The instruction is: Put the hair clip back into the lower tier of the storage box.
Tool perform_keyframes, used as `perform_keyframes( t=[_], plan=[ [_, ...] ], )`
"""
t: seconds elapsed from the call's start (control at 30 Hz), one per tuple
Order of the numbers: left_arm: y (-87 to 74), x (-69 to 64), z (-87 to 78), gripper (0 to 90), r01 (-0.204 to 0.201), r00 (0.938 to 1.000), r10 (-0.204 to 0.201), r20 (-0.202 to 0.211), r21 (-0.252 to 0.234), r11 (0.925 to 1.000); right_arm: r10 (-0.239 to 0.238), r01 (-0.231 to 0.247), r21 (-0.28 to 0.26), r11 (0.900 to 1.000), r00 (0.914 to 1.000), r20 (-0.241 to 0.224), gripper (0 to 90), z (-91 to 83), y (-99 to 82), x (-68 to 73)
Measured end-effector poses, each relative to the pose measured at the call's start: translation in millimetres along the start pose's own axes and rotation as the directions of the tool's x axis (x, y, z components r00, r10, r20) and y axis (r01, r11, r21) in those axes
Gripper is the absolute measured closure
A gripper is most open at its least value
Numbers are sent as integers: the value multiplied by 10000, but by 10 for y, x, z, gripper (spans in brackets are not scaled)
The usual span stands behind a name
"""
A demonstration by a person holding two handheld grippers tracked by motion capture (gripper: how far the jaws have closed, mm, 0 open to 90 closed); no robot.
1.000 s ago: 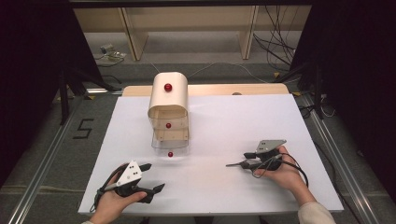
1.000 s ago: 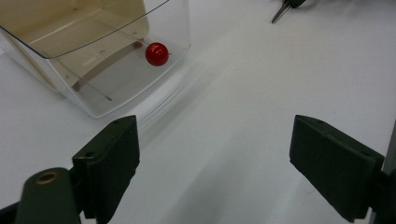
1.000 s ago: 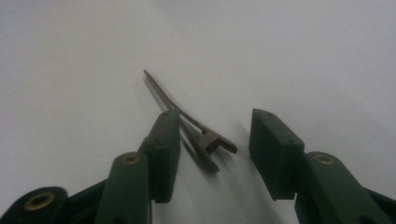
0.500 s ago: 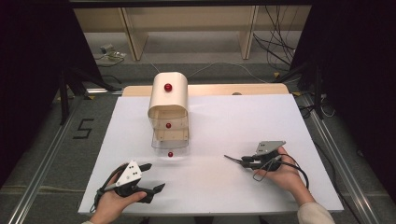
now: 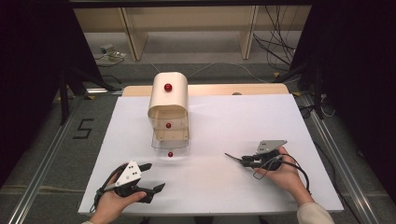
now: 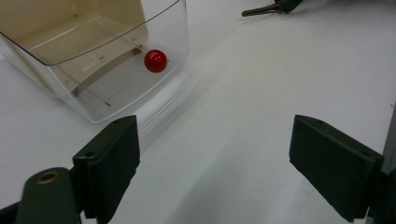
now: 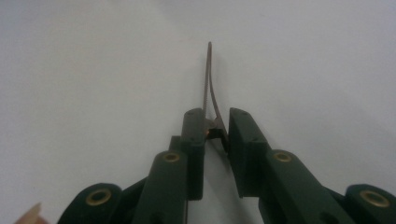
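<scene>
Two thin metal tweezer tips (image 7: 208,74) meet, pinched by the right gripper (image 5: 243,161), whose jaws have just been closing. The left gripper (image 5: 152,176) sits spread. The small red bead (image 5: 170,154) (in the clear plastic drawer (image 5: 159,143)) looks unpicked.

Drawer unit (image 5: 168,109) behind on table (image 5: 243,121), tweezers (image 5: 236,159) right of it
</scene>
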State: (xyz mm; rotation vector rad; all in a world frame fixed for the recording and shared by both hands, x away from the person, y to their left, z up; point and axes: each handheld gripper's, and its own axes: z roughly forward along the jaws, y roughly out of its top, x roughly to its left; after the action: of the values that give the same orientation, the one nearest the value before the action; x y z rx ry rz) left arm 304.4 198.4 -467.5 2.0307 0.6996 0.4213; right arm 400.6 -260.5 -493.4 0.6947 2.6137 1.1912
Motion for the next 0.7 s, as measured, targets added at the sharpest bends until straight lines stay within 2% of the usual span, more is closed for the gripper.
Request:
perform_keyframes(
  t=[0.27, 0.5, 0.7],
  plan=[
    [4, -1, -3, 162, 33, 10000, -33, -28, -99, 9999, 340, -341, -413, 9986, 9994, -25, 774, -51, 23, -7],
    [7, -1, -7, 162, 16, 10000, -17, -63, -159, 9999, 381, -379, -675, 9970, 9993, 14, 775, -105, 75, 8],
    [4, -1, -3, 162, 38, 10000, -39, -21, -157, 9999, 186, -181, -857, 9962, 9998, 51, 775, -120, 141, 41]
  ],
)
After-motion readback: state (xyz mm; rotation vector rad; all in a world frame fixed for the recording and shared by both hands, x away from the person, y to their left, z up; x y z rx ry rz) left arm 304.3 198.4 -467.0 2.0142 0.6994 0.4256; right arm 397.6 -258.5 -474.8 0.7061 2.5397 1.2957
